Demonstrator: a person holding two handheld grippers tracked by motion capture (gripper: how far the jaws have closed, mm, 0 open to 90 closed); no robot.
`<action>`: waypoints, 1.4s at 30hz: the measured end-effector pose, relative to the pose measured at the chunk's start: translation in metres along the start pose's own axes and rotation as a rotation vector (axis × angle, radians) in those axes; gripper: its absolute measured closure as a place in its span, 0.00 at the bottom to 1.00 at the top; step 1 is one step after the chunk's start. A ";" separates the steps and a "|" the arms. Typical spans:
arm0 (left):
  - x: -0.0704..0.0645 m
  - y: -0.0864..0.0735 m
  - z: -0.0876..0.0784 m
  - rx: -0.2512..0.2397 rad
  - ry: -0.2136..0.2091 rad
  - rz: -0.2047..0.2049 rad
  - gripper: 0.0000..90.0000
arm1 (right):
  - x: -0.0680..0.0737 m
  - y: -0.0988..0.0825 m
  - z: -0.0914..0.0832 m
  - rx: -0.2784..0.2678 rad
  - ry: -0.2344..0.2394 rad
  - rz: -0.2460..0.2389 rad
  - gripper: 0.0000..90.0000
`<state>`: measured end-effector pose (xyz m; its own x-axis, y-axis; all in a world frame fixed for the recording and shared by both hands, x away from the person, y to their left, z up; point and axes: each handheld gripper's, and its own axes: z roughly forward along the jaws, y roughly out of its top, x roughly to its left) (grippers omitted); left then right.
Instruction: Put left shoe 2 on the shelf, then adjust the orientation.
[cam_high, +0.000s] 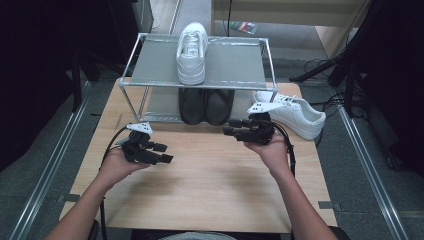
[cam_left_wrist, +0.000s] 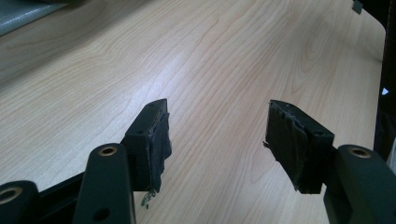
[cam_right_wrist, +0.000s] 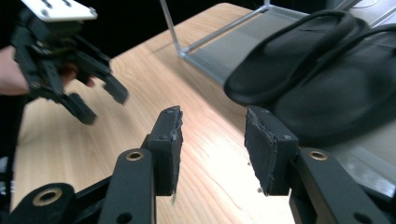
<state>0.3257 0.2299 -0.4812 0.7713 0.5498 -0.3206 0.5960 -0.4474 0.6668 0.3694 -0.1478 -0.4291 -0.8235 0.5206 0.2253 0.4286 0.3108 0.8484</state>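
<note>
While my left gripper (cam_high: 162, 152) is waiting unclenched over the pale wooden table (cam_high: 210, 190), I'm aiming my empty, parted right gripper (cam_high: 231, 127) at the black rubber slippers (cam_high: 206, 106) at twelve o'clock, on the rack's bottom shelf.

Count: two white sneakers (cam_high: 192, 47), two black slippers (cam_high: 205, 106), one metal shoe rack (cam_high: 197, 84), one wooden counter (cam_high: 210, 175), two grippers (cam_high: 150, 150), each with two fingers (cam_left_wrist: 152, 140).
</note>
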 end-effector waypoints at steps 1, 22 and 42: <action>-0.001 -0.001 -0.001 0.002 0.004 -0.006 0.45 | -0.002 -0.002 -0.001 0.004 -0.007 0.000 0.64; -0.002 -0.008 -0.005 0.000 0.023 0.004 0.44 | -0.036 -0.017 -0.049 0.021 -0.110 0.054 0.63; -0.005 -0.006 -0.005 -0.007 0.010 0.015 0.44 | -0.078 -0.038 -0.076 -0.007 -0.310 0.178 0.52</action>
<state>0.3176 0.2334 -0.4807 0.7780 0.5502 -0.3035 0.5826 -0.4506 0.6764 0.3892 -0.2609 -0.4426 -0.5835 0.7832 0.2148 0.5520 0.1885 0.8123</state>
